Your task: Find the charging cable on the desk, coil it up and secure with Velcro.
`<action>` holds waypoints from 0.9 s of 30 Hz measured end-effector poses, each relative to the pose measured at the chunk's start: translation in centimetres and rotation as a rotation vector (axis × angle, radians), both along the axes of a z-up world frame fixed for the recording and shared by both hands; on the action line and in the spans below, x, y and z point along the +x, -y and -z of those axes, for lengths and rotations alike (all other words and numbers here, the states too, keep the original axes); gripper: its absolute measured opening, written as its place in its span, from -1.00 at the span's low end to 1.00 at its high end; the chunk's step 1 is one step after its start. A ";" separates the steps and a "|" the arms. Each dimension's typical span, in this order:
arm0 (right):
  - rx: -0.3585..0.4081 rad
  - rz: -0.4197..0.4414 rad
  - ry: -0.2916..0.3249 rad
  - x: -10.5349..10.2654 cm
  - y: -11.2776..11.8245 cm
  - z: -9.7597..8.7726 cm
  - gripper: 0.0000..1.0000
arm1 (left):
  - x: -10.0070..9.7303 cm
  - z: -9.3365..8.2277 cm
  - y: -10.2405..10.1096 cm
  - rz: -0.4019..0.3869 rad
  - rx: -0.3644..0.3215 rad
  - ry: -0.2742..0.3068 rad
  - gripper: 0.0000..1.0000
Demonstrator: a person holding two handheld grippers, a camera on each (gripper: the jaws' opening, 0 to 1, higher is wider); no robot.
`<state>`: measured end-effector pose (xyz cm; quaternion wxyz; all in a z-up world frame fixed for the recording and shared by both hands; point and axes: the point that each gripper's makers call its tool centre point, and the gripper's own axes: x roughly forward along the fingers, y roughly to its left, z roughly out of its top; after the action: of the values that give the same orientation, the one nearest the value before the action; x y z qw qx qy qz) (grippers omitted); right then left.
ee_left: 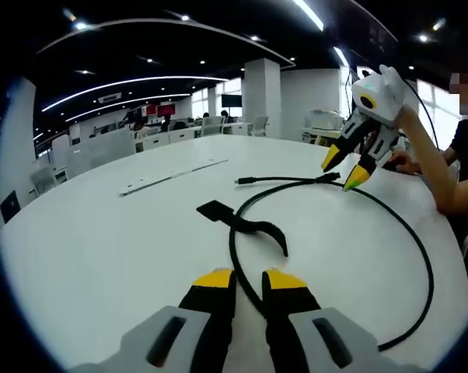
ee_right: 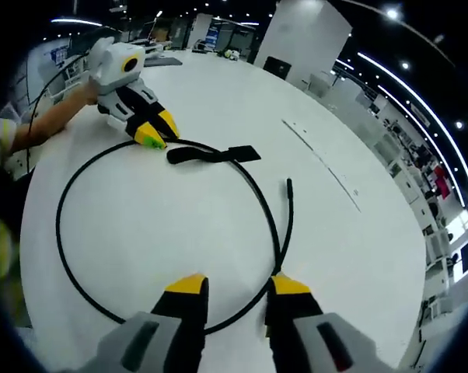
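Note:
A black charging cable (ee_left: 281, 180) lies in a wide loop on the white round table (ee_left: 102, 249). Its black Velcro strap (ee_left: 242, 221) lies flat inside the loop. My left gripper (ee_left: 249, 280) is low over the table, its jaws a narrow gap apart, and the cable runs between them untouched. My right gripper (ee_left: 344, 170) stands open at the far side, with its tips just above the cable. In the right gripper view the cable (ee_right: 58, 221) passes between the open right gripper (ee_right: 238, 284), and the left gripper (ee_right: 158, 130) hovers by the strap (ee_right: 214, 154).
A long flat white strip (ee_left: 172, 175) lies on the table's far part and appears again as a strip (ee_right: 319, 159). A person's arm (ee_left: 444, 179) rests at the table's right edge. Office desks, chairs and pillars stand beyond the table.

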<state>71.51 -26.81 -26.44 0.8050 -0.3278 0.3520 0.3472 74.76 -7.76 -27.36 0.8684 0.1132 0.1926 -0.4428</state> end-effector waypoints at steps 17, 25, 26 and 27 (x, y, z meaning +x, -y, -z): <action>-0.037 0.005 -0.006 -0.1 0.5 0.3 -0.36 | -0.1 0.0 -0.1 -0.002 0.006 0.005 -0.70; -0.047 0.005 -0.004 -0.2 0.6 0.4 -0.37 | 0.0 0.0 -0.1 -0.005 0.009 0.009 -0.70; -0.048 0.006 -0.004 -0.2 0.6 0.4 -0.37 | 0.0 0.1 -0.1 -0.006 0.008 0.008 -0.70; -0.046 0.006 -0.004 -0.2 0.6 0.4 -0.37 | 0.0 0.1 -0.1 -0.007 0.007 0.007 -0.70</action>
<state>71.29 -27.45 -26.84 0.7975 -0.3447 0.3625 0.3373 74.74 -7.70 -27.43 0.8701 0.1174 0.1913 -0.4388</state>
